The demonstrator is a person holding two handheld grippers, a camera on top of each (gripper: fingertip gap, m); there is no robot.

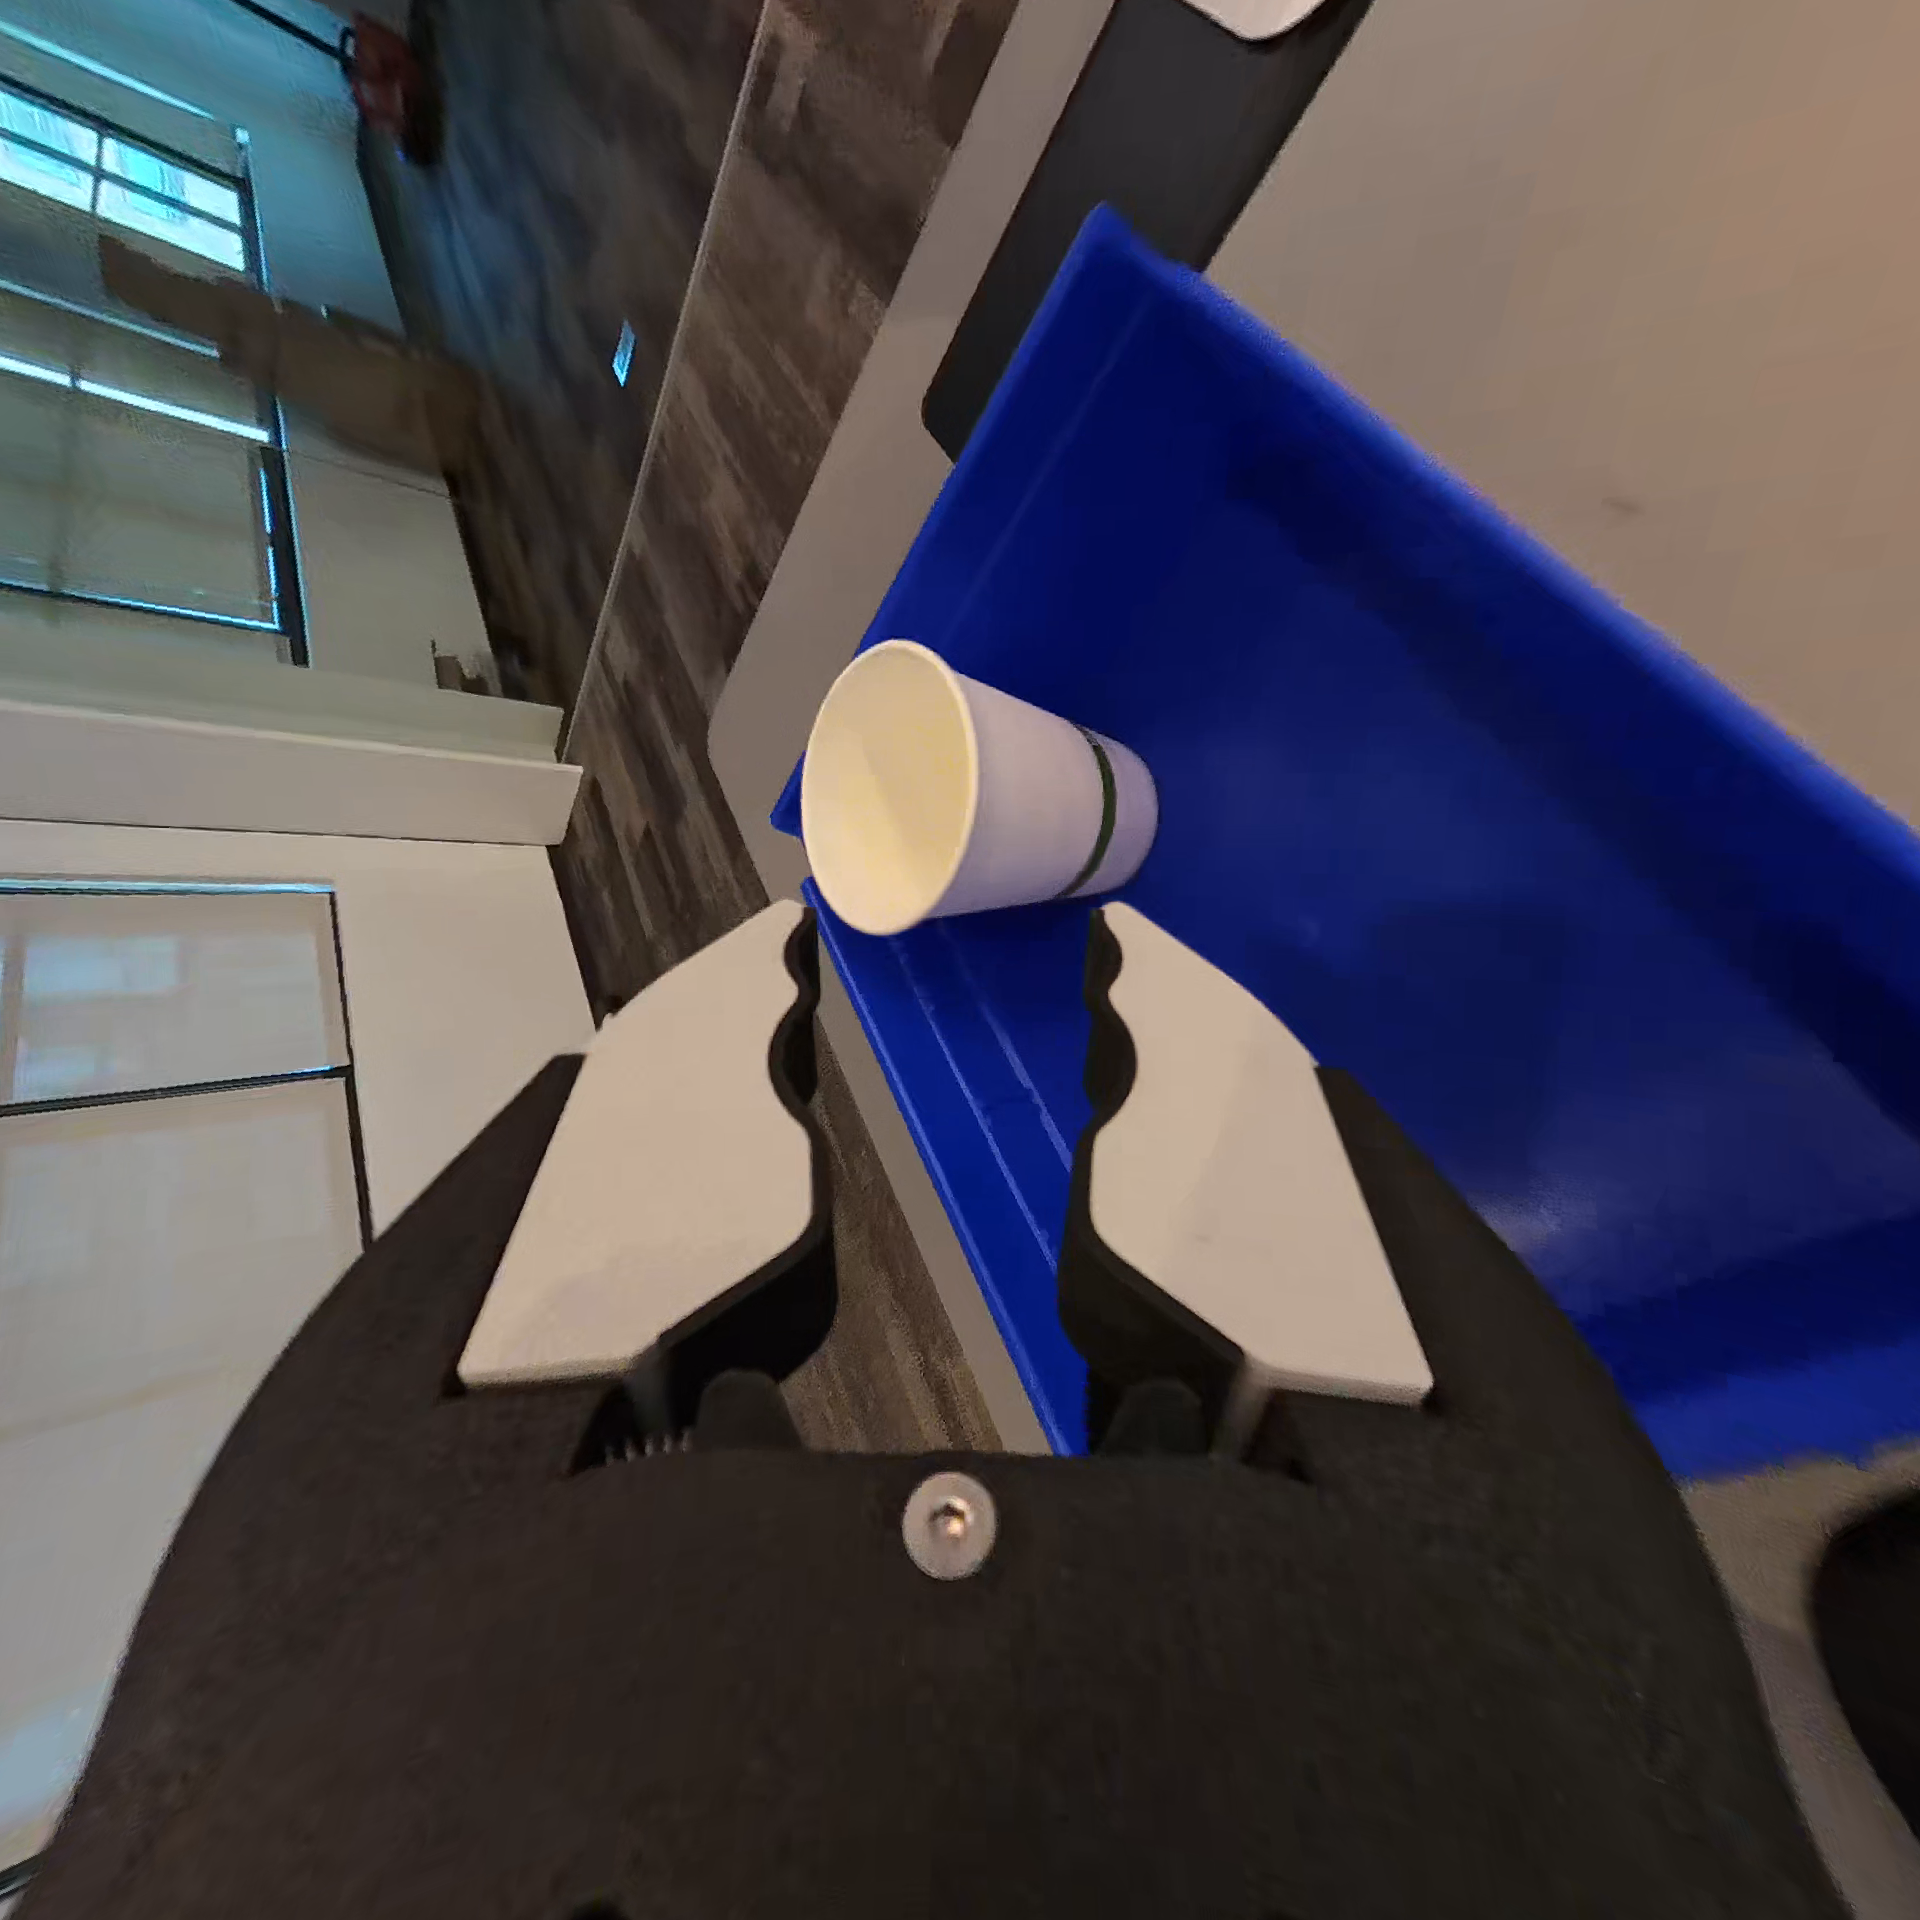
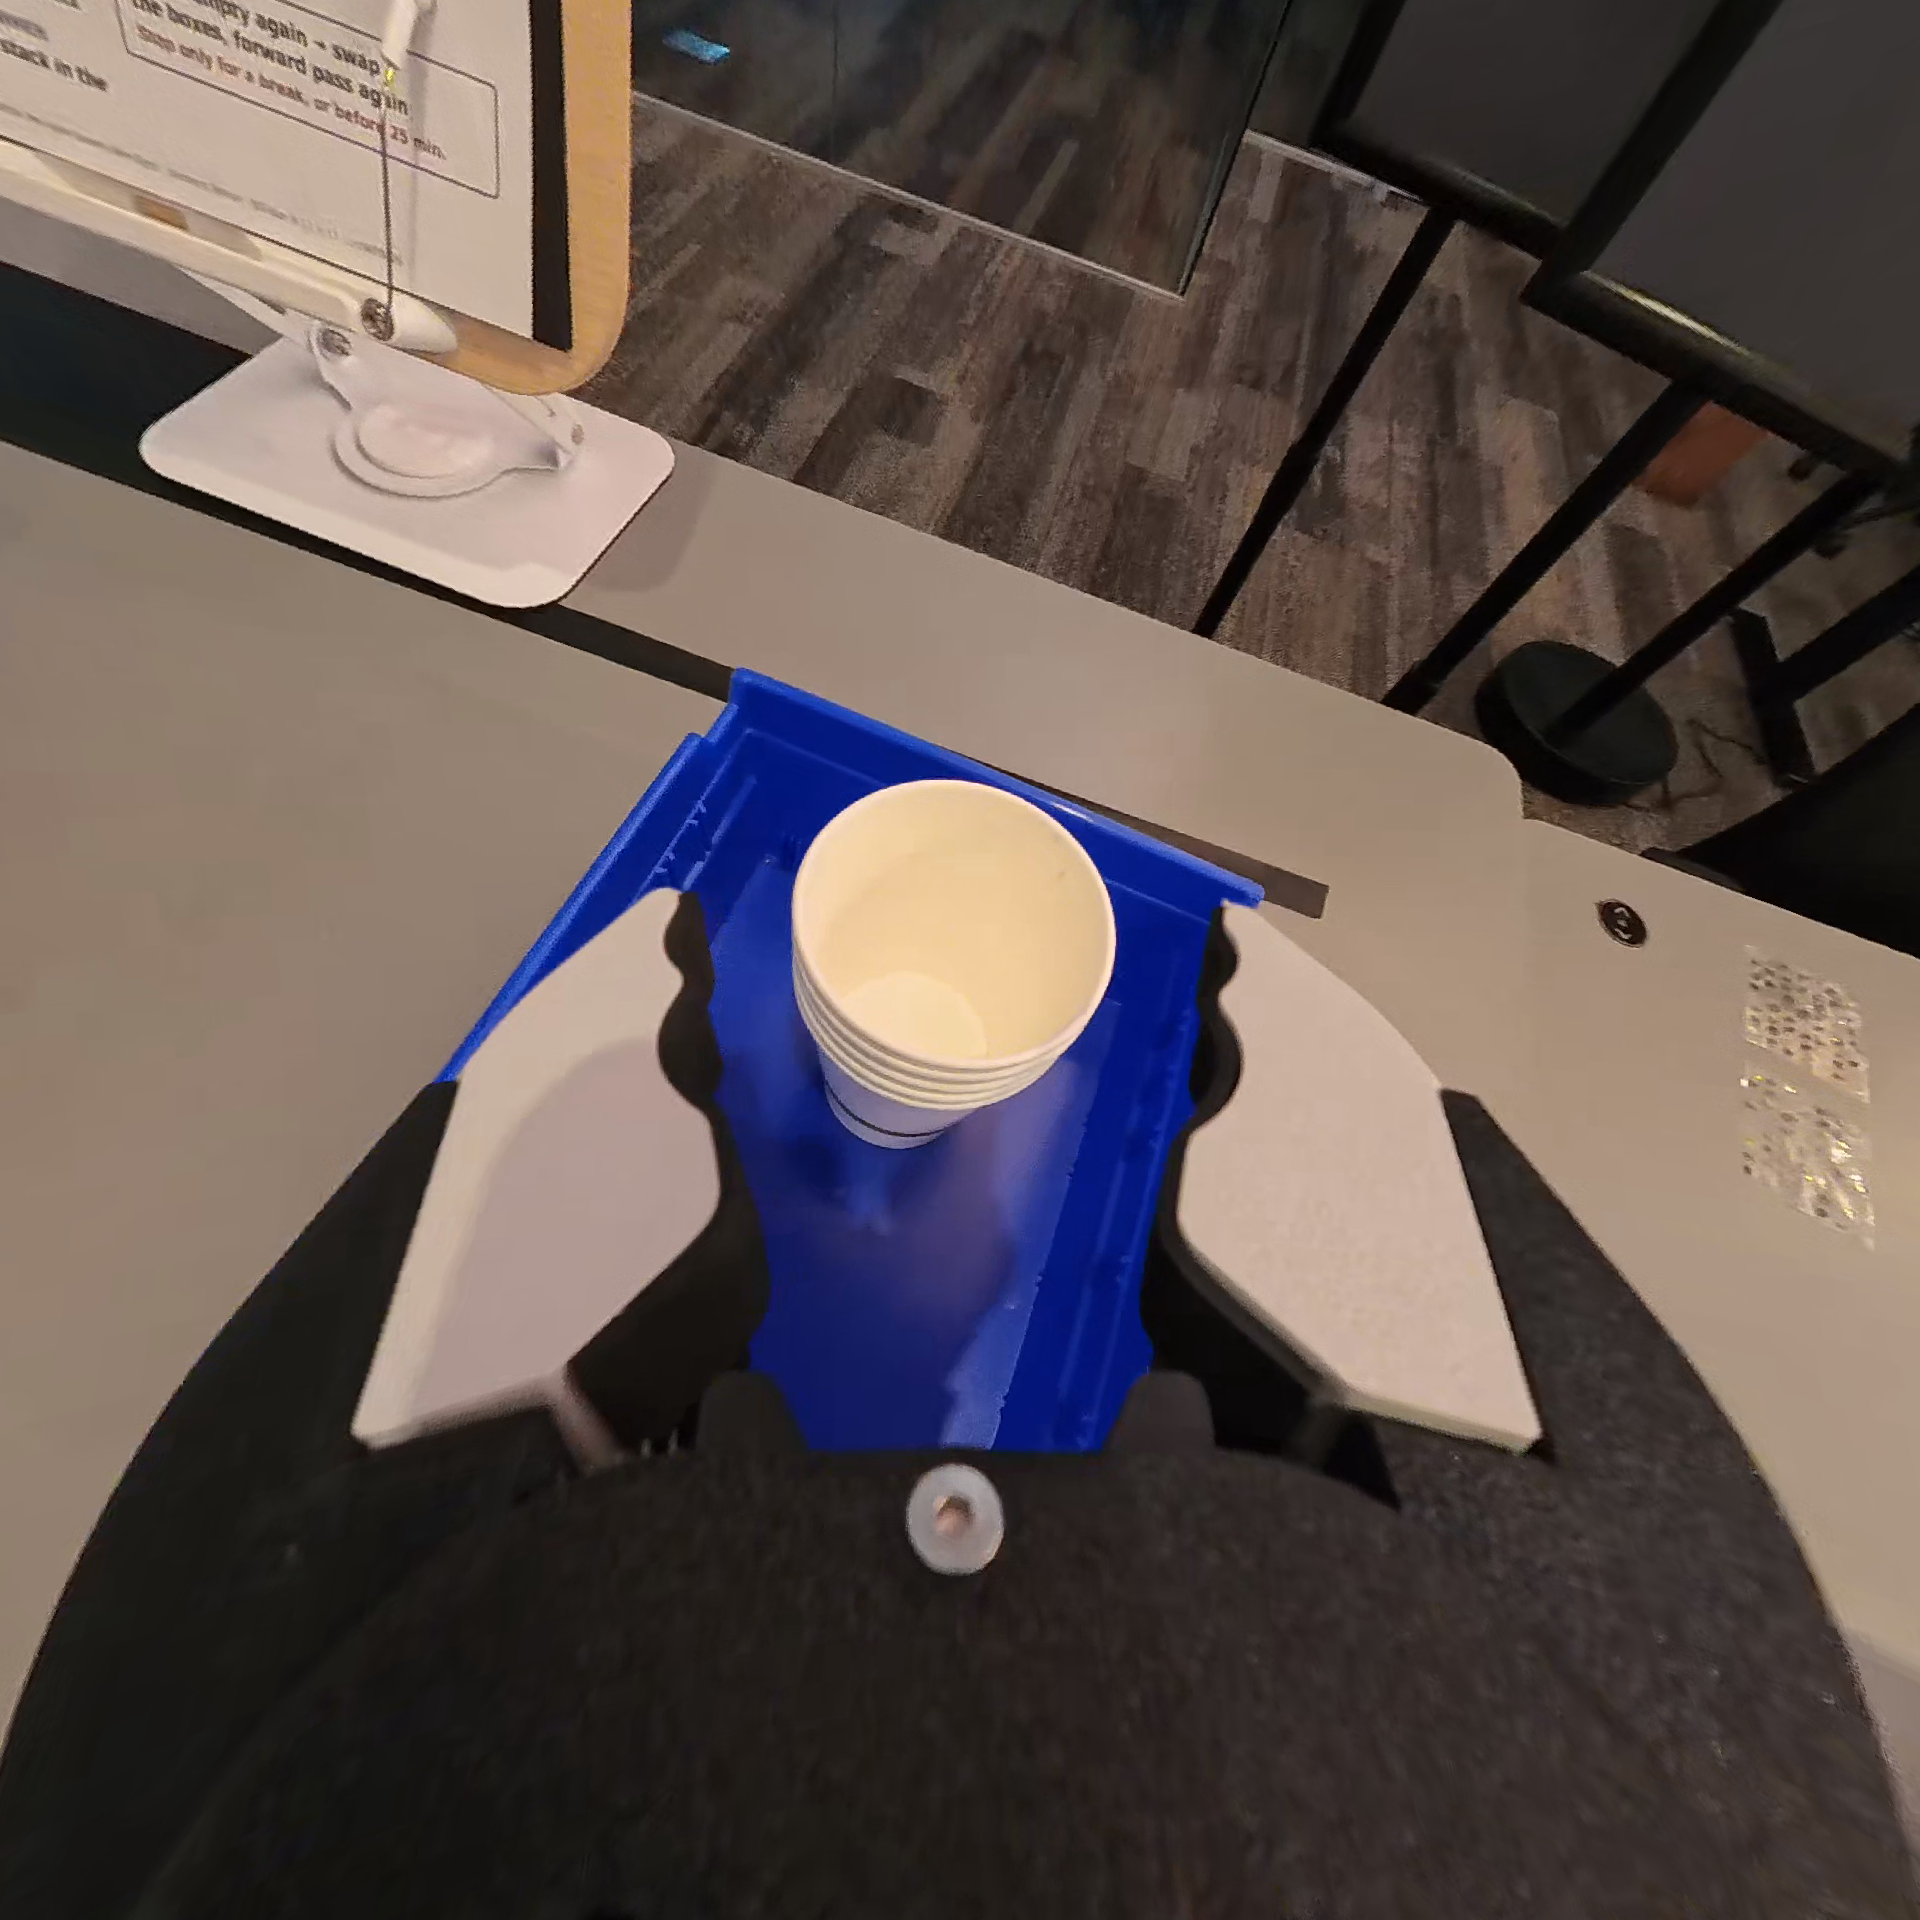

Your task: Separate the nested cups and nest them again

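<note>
In the left wrist view, a single white paper cup [image 1: 935, 790] with a dark band near its base stands in a blue bin [image 1: 1455, 779], near the bin's end wall. The view is rolled sideways. My left gripper [image 1: 948, 920] is open and empty, its fingertips just short of the cup. In the right wrist view, a stack of several nested white cups [image 2: 951, 966] stands upright in a blue bin [image 2: 914, 1299]. My right gripper [image 2: 951, 909] is open and empty above it, with the stack between the fingers in the picture.
The bins sit on a grey table [image 2: 260, 831] near its far edge. A screen on a white stand [image 2: 405, 457] stands at the back left. Shiny tape patches [image 2: 1808, 1091] lie on the table at right. Beyond the edge are wood flooring and a black stand base [image 2: 1579, 717].
</note>
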